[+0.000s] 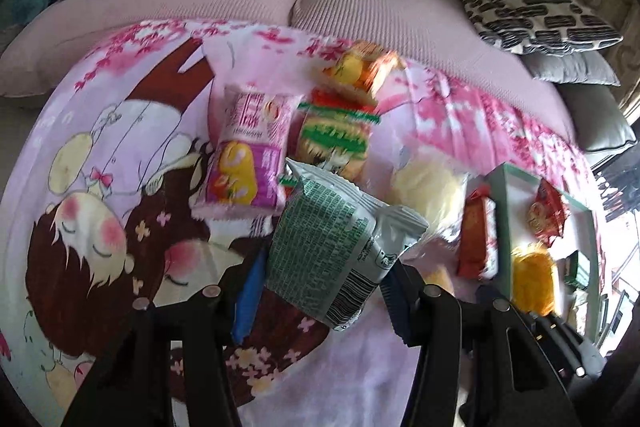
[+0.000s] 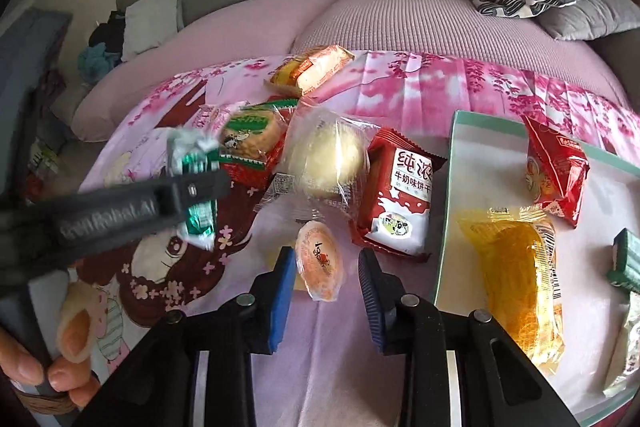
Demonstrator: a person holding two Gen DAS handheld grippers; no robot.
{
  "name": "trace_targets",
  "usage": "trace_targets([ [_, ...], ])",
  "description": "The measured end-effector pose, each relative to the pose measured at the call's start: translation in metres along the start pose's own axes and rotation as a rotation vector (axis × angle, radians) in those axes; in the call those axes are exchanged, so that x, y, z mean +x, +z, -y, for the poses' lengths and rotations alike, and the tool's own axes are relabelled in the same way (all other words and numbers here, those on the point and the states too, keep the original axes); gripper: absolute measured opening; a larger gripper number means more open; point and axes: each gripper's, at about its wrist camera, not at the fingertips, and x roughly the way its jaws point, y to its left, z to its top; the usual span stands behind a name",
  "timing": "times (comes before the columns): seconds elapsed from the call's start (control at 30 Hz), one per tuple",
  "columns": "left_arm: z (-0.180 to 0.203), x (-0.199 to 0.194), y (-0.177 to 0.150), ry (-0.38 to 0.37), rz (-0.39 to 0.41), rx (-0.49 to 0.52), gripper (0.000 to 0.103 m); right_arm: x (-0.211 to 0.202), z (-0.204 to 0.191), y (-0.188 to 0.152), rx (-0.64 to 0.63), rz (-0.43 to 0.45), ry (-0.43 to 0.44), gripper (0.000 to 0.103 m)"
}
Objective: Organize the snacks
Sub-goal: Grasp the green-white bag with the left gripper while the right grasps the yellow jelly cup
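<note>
Snacks in crinkly wrappers are spread over a pink cartoon-printed blanket on a sofa, and the sorting is judged to be partly done. Inside the shallow white box with a green rim, at the right, a red foil packet, a yellow wrapped cake and a small green packet are already laid. Left on the blanket are a red milk-biscuit packet, a pale round bun in clear film, a green-and-red biscuit pack, an orange cake packet, a pink-and-purple pouch and a small orange jelly cup. A green-and-silver foil packet is clamped in the left gripper, raised above the blanket. The right gripper is narrowed to its tightest; the jelly cup is seen between its blue pads, but whether it is gripped cannot be told.
</note>
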Motion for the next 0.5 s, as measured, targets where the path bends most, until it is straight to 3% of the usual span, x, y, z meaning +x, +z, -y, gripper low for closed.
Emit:
trace_targets([
  [0.3, -0.022, 0.011, -0.015, 0.077, -0.073, -0.045, 0.056, 0.017, -0.024, -0.004, -0.117, -0.027, -0.012, 0.036],
  [0.4, -0.029, 0.013, -0.016, 0.100, -0.077, -0.064, 0.056, 0.026, -0.030, -0.007, -0.153, -0.045, -0.038, 0.044],
  [0.5, -0.030, 0.014, -0.015, 0.096, -0.080, -0.067, 0.056, 0.030, -0.034, -0.010, -0.191, -0.045, -0.075, 0.045],
])
